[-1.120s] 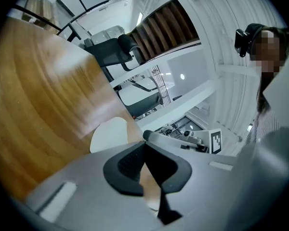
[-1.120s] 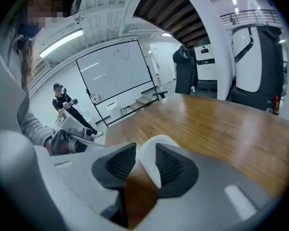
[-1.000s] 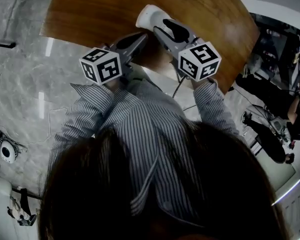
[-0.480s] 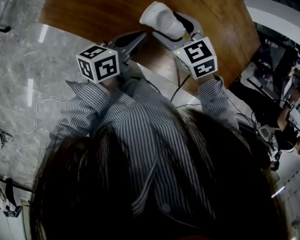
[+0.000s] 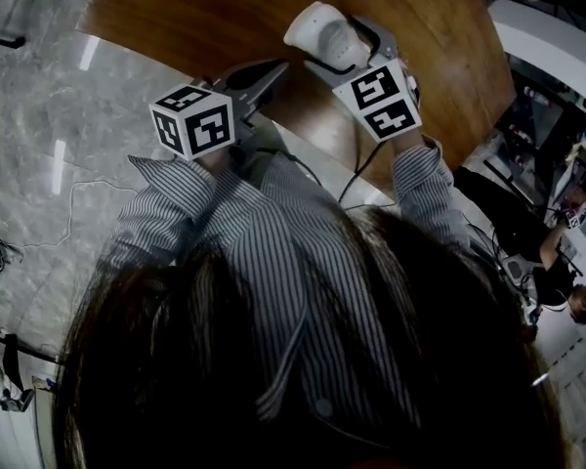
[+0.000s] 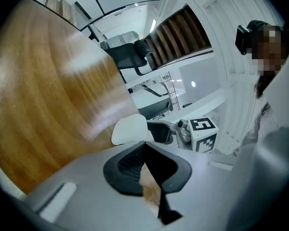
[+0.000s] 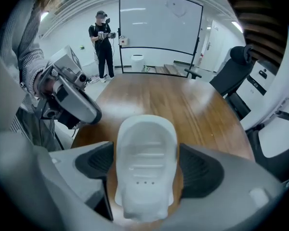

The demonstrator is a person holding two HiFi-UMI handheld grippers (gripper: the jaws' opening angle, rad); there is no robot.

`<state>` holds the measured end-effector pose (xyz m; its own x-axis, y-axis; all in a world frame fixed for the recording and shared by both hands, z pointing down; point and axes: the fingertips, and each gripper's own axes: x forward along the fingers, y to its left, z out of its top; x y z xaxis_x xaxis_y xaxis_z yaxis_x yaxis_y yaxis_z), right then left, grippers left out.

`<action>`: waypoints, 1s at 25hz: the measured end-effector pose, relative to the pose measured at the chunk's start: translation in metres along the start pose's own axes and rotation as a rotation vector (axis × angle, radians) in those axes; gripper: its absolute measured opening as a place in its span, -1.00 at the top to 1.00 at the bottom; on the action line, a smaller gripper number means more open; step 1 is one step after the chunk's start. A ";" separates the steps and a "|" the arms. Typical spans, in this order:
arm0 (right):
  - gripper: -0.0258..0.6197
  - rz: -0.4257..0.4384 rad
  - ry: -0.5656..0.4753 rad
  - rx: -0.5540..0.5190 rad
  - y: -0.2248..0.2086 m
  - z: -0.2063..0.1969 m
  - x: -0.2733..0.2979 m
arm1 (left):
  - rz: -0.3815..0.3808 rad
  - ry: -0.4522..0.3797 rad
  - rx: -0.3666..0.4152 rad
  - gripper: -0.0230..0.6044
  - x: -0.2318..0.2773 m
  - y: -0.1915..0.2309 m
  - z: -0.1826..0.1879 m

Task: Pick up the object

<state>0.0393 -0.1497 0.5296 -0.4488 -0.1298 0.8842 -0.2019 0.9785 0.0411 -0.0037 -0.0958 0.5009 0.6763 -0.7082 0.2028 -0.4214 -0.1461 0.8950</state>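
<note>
White-walled office space surrounds a broad, rounded wooden table [image 5: 176,18]. Over its near edge the left gripper [image 6: 145,146] hovers with its jaws closed on nothing. The right gripper [image 7: 147,170] tilts down at the table. Its jaws have just been opening and now stand wide on either side of the white moulded dish [image 7: 145,138], which appears to rest on the wood between the pads, unpinched. The dish looks like light, rigid, smooth plastic, likely slippery. Squeezing across its long flanks near the middle should hold best.
</note>
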 end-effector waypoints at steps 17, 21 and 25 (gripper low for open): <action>-0.38 -0.009 0.088 0.007 -0.002 -0.001 0.012 | 0.011 0.017 0.000 0.92 -0.006 0.009 0.013; -0.38 0.002 0.066 0.063 -0.006 0.001 0.014 | 0.000 0.028 0.012 0.92 0.000 0.003 0.021; -0.37 -0.002 0.024 0.133 0.004 0.012 0.003 | -0.016 0.031 0.044 0.92 -0.012 -0.008 0.029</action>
<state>0.0268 -0.1482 0.5265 -0.4275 -0.1266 0.8951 -0.3170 0.9483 -0.0173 -0.0260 -0.1065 0.4800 0.7015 -0.6837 0.2013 -0.4361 -0.1884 0.8799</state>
